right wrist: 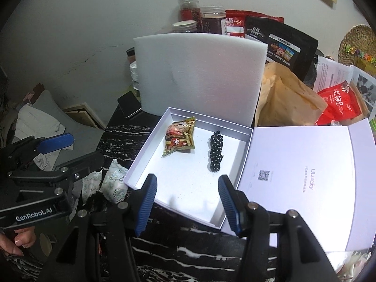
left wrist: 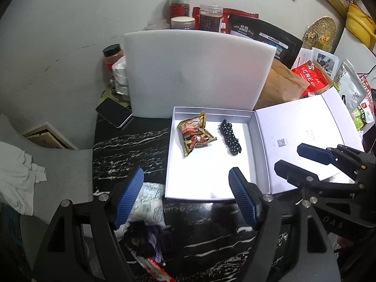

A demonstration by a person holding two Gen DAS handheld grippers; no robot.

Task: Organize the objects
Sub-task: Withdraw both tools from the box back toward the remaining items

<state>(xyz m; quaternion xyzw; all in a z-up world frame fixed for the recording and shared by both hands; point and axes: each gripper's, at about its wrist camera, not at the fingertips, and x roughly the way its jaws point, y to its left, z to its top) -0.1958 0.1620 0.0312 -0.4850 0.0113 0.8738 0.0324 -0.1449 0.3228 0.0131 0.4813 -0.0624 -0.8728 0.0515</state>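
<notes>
A shallow white box [left wrist: 169,155] lies open on the black marbled table [left wrist: 127,145]. Its lid [left wrist: 300,127] is folded flat to the right. Inside rest a crumpled red-and-gold snack packet [left wrist: 195,134] and a black white-dotted hair piece [left wrist: 229,138], lying apart. My left gripper [left wrist: 186,176] hovers open over the box's near left corner with nothing between its pads. My right gripper [right wrist: 188,181] hangs open and bare above the box's near edge [right wrist: 143,155]. The packet [right wrist: 179,138] and the dotted piece [right wrist: 216,151] lie beyond it. Each gripper shows in the other's view: the right [left wrist: 291,157], the left [right wrist: 82,149].
A white foam board [left wrist: 195,70] stands behind the box. Jars and snack bags [left wrist: 265,35] crowd behind it, and a phone [left wrist: 114,112] lies at its left. Near the table's front left corner sit a white patterned sachet [left wrist: 150,199] and dark small items [left wrist: 145,237]. A hand [right wrist: 16,242] grips the left handle.
</notes>
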